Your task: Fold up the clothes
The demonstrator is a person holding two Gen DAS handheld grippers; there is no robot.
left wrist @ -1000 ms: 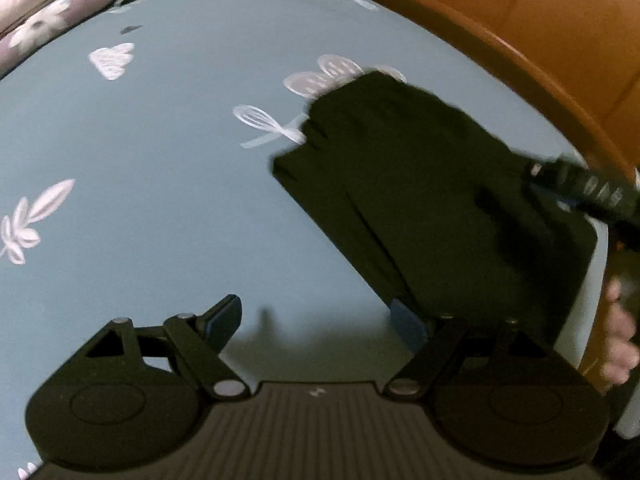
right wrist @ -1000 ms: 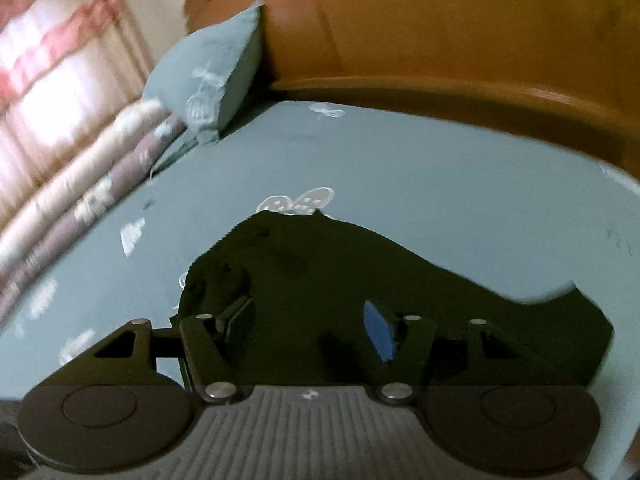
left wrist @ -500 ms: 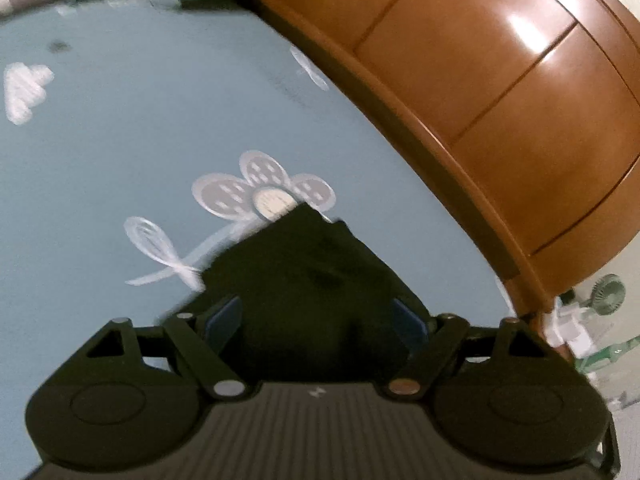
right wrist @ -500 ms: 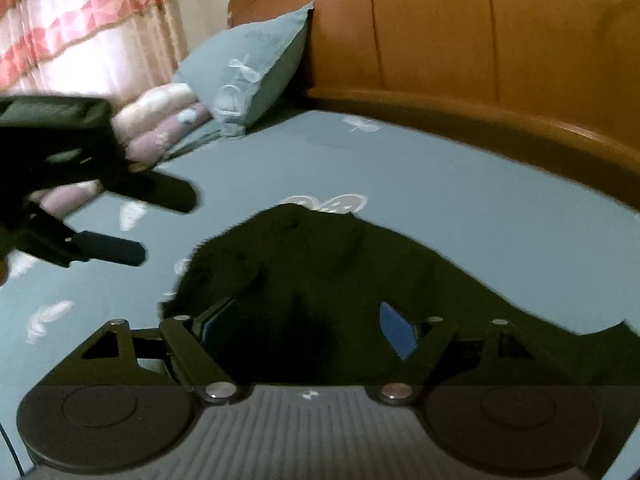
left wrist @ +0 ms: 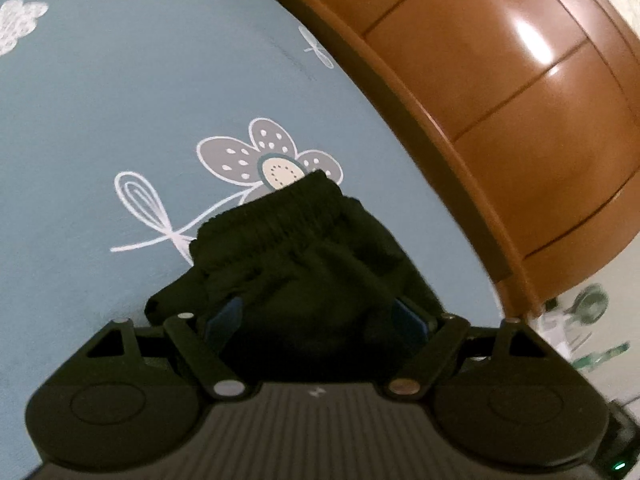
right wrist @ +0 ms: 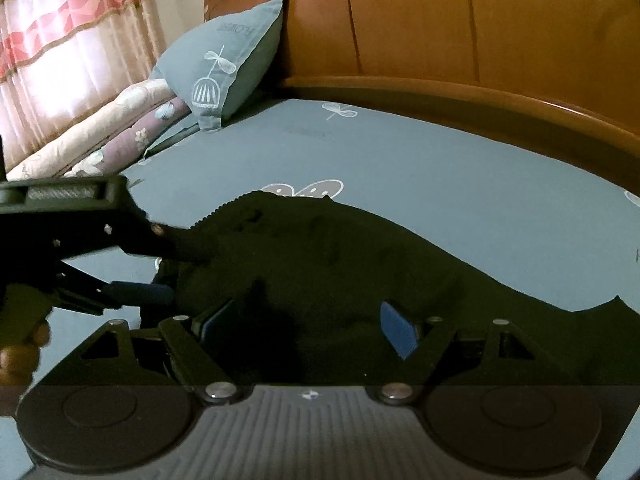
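Observation:
A black garment with a gathered elastic waistband lies on the blue flowered bedsheet. My left gripper is open and low over the waistband end, with cloth lying between its blue pads. In the right wrist view the garment stretches to the right across the sheet. My right gripper stands open above its near edge, the pads not pressing on the cloth. The left gripper comes in from the left at the garment's end, one finger on top of the cloth and one beside it.
A wooden headboard curves along the far side of the bed. A blue pillow and a rolled quilt lie at the back left by a striped curtain. A person's hand holds the left gripper. A fan stands beyond the bed corner.
My left gripper swung round to the waistband end and came down close over the garment, entering the right wrist view. My right gripper's jaws widened and it sank a little.

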